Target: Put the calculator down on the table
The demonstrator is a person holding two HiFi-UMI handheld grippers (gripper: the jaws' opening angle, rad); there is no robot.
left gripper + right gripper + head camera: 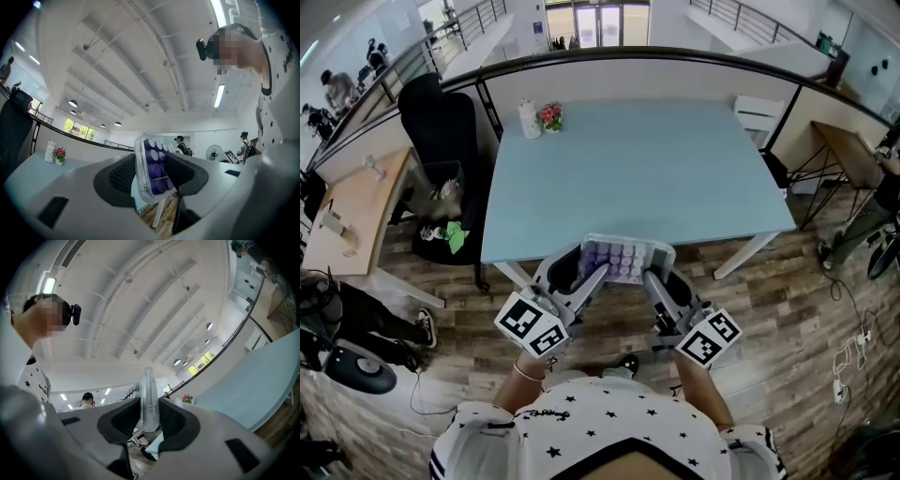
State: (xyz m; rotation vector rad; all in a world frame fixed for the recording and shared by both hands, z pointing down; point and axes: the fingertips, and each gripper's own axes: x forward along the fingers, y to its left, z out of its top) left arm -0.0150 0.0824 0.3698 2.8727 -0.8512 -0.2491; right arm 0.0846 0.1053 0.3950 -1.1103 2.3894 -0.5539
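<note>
Blue table [637, 169] ahead; left tool [586, 269] and right tool [662, 277], held level, clamp calculator [623, 255].

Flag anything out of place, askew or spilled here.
Nothing stands out. The left gripper and right gripper hold the calculator at the near edge of the table; the bottle and flowers stand upright.

Bright, even daylight — fisheye-warped edges

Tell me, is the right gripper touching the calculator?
Touching. The right gripper view shows the right gripper clamped on the calculator: its clear edge stands between the pads, both pressed against it, no gap.
</note>
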